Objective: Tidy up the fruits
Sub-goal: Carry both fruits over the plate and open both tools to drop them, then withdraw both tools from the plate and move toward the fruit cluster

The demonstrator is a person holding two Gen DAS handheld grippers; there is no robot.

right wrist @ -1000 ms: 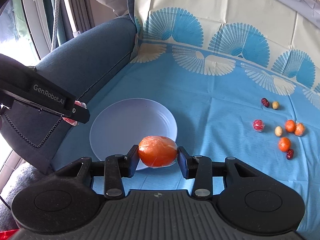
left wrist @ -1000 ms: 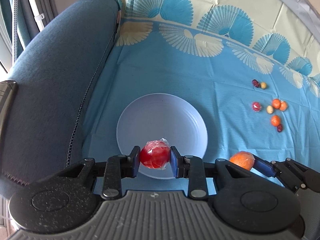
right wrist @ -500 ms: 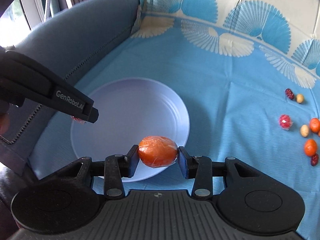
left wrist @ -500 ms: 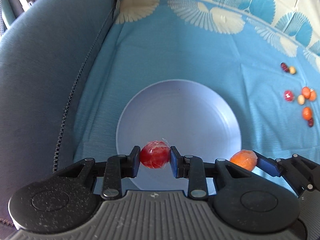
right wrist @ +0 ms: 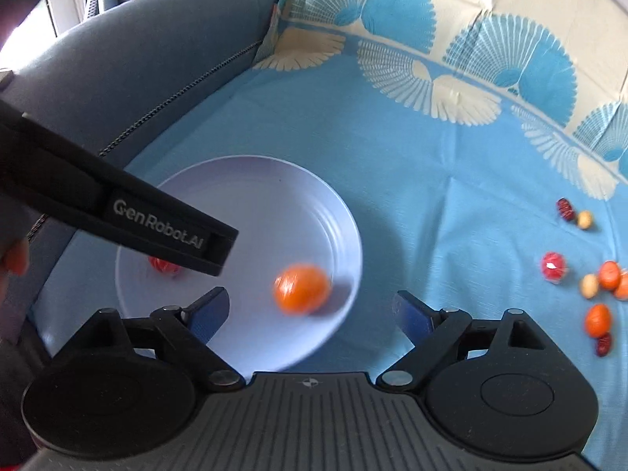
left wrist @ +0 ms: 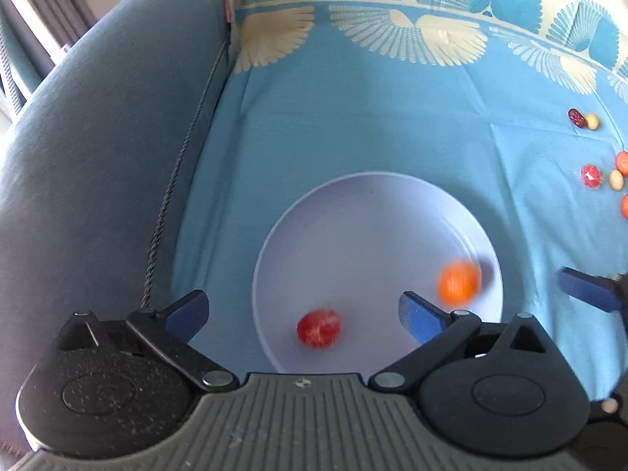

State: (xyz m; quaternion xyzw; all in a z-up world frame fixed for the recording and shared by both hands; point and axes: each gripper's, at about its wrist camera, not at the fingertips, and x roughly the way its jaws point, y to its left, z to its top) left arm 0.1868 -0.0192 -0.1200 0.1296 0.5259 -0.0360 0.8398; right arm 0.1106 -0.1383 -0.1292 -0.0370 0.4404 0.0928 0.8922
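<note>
Both fruits have left the jaws since half a second ago: the red fruit (left wrist: pixel 318 328) and the orange fruit (left wrist: pixel 458 281) are now in the plate (left wrist: pixel 353 196), both blurred, so likely not yet at rest. The left gripper (left wrist: pixel 302 314) and the right gripper (right wrist: pixel 310 308) each hang over the plate with jaws spread wide and nothing between them.

In the left view the red fruit sits at about 7 o'clock on the plate, the orange one at about 4 o'clock, close to the rim. The remaining small fruits (right wrist: pixel 596 286) lie scattered on the blue cloth (right wrist: pixel 431 157), well apart from the plate at its 3 o'clock side.

Judging the risks: the orange fruit is near the rim and seemingly moving, so it could roll up the shallow wall and off onto the cloth. The plate looks light; a jaw tip clipping its near edge on the way out could tip or slide it toward the sofa arm (left wrist: pixel 98 157) at 9 o'clock. The small fruits are round and bunched, so a careless grab may scatter the neighbours.
</note>
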